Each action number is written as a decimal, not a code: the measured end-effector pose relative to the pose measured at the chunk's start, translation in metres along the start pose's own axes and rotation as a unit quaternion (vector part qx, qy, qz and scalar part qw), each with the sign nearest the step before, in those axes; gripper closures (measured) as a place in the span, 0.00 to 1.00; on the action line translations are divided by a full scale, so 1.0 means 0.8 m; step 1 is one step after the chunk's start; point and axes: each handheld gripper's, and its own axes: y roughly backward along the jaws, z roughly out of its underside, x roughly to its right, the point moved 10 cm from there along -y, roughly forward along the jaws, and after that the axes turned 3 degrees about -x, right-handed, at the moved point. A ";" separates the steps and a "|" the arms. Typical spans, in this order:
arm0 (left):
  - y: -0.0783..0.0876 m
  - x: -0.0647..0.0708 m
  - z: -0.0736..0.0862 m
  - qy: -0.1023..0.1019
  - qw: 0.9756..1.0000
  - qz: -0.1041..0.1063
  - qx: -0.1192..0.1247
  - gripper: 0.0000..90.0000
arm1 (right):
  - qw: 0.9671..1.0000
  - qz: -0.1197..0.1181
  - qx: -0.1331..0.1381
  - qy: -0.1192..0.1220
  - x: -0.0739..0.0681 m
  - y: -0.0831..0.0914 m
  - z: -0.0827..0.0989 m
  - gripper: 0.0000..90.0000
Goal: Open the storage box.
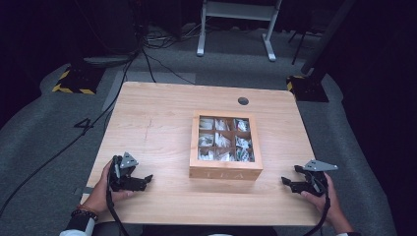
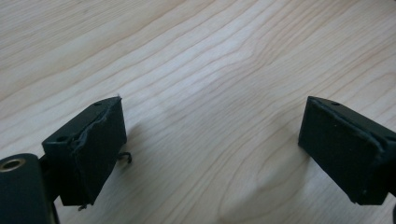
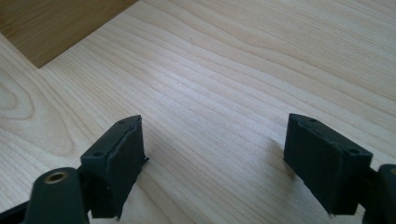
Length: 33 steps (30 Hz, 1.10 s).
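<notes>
1. Two hand-held grippers rest low on a pale wooden table [image 1: 147, 113]. The left gripper [image 1: 142, 180] is at the lower left of the high view, the right gripper [image 1: 287, 183] at the lower right. Both are released, jaws spread wide over bare wood and holding nothing.
2. A square wooden tea box [image 1: 225, 173] sits at the centre of the frame, between the grippers and well apart from each. It has nine compartments in a three-by-three grid.
3. The compartments hold pale packets [image 1: 222, 141], probably wrapped tea bags; they are too small to tell for sure.
4. Judged from its look, the box is rigid and moderately heavy. Its smooth side walls may slip, so opposite walls or the rim seem the best holds.
5. The packets look light, soft and crushable; pinch one gently by an upper edge.
6. Open tabletop surrounds the box on all sides, widest at the left. Both grippers sit close to the near table edge.
7. In the right gripper view, the box wall [image 3: 51, 23] shows in the upper left corner.
</notes>
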 end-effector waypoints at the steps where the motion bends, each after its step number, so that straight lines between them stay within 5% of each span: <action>1: -0.002 0.002 -0.003 -0.009 1.000 0.005 -0.002 0.09 | 1.000 0.000 0.000 0.003 -0.002 0.000 -0.001 0.23; 7: -0.014 0.015 -0.015 -0.025 0.999 0.021 -0.005 0.06 | 0.999 -0.015 0.026 0.011 -0.018 0.009 -0.019 0.26; 10: -0.024 0.031 -0.027 -0.044 0.998 0.034 -0.007 0.06 | 0.998 -0.028 0.035 0.036 -0.043 0.013 -0.036 0.32; 17: -0.034 0.049 -0.038 -0.051 0.998 0.043 -0.007 0.06 | 0.996 -0.040 0.053 0.063 -0.082 0.022 -0.066 0.34; 28: -0.035 0.052 -0.039 -0.049 0.998 0.041 -0.006 0.06 | 0.993 -0.051 0.064 0.090 -0.132 0.008 -0.103 0.38; 33: -0.035 0.052 -0.039 -0.051 0.998 0.042 -0.005 0.06 | 0.993 -0.042 0.066 0.086 -0.137 0.003 -0.115 0.40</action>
